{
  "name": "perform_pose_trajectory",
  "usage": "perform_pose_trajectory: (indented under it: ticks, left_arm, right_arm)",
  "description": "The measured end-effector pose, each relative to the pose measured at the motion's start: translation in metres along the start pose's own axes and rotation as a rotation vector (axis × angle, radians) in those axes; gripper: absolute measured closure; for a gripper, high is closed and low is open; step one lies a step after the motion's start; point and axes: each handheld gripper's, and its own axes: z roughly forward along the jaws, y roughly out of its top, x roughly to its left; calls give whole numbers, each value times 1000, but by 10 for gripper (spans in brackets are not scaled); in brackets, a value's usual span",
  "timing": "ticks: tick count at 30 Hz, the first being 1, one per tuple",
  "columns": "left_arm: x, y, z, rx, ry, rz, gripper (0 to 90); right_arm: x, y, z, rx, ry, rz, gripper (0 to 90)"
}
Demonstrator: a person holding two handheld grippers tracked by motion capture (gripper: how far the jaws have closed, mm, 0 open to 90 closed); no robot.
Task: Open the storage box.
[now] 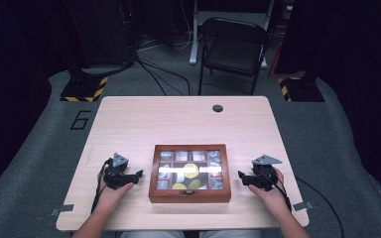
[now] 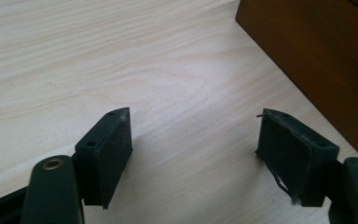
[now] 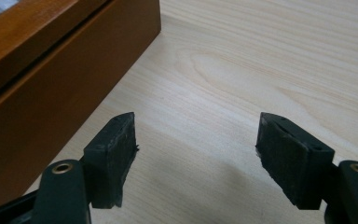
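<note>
**Only one mark can be read: a "6" on the floor**

Plainly, the sole legible writing is a dark numeral "6" (image 1: 81,119) marked on the grey floor (image 1: 39,148), off the table's corner at about ten o'clock in the high view. No brand or label can be made out on the wooden box (image 1: 189,173) or on either tool.

The box sits on the light wooden table (image 1: 178,119), toward the six o'clock edge, between the two grippers. Its glazed lid shows a grid of small compartments; glare streaks across the glass, so the contents are hard to read beyond a few yellowish round shapes and pale packets. A small metal clasp is on its near face.

The left gripper (image 1: 138,174) lies at nine o'clock from the box, held in the person's left hand (image 1: 113,191); its jaws stand wide apart with nothing between them. In the left gripper view (image 2: 193,135) the box's dark side (image 2: 317,60) is cut off at two o'clock, and the right-hand pad looks frayed.

The right gripper (image 1: 240,174) lies at three o'clock from the box, in the right hand (image 1: 273,191), jaws likewise spread wide and empty. In the right gripper view (image 3: 196,140) the box's side and lid seam (image 3: 51,70) run off the frame at ten o'clock.

A folding chair (image 1: 233,47) stands beyond the table at twelve o'clock; the surroundings are too dark to make out.
</note>
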Motion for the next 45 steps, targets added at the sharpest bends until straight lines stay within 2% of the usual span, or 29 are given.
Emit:
perform_pose_trajectory:
  ticks: [3, 6, 8, 13, 15, 19, 22, 23, 24, 26, 30, 32, 38, 40, 45]
  left_arm:
    - [1, 2, -3, -6, -12, -8, 318]
    - [1, 3, -6, -12, -25, -25, 332]
    - [0, 5, -11, -35, -24, -43, 335]
    - [-1, 8, -23, -50, -24, -54, 336]
    - [-2, 9, -26, -56, -32, -57, 334]
    - [-2, 11, -31, -46, -45, -53, 341]
    - [-5, 14, -35, -40, -41, -30, 335]
    - [-6, 15, -39, -44, -43, -28, 335]
    - [-6, 15, -39, -44, -43, -28, 335]
    - [-6, 17, -45, -49, -52, -33, 330]
    - [-8, 18, -48, -57, -68, -51, 332]
    - [-9, 19, -52, -43, -73, -55, 333]
    - [-13, 19, -57, -49, -82, -51, 349]
    - [-16, 20, -61, -47, -86, -38, 349]
    - [-22, 20, -66, -58, -114, -40, 352]
  right_arm:
    - [1, 1, -3, -3, 3, 3, 280]
    - [1, 1, -5, -4, 12, 17, 284]
    - [0, 2, -10, -18, 18, 16, 334]
    - [1, 4, -16, -24, 25, 29, 355]
    - [2, 5, -18, -26, 17, 12, 343]
    - [5, 8, -22, -24, 30, 20, 337]
    - [7, 9, -24, -23, 35, 16, 348]
    - [8, 10, -26, -14, 65, 16, 347]
    - [8, 10, -26, -14, 65, 16, 347]
    - [9, 11, -27, -12, 90, 32, 347]
    - [10, 9, -29, -18, 87, 49, 349]
    - [11, 9, -31, -12, 101, 71, 351]
    - [14, 10, -40, -18, 102, 46, 351]
    - [17, 9, -45, -25, 102, 37, 352]
    - [23, 8, -55, -42, 114, 23, 356]
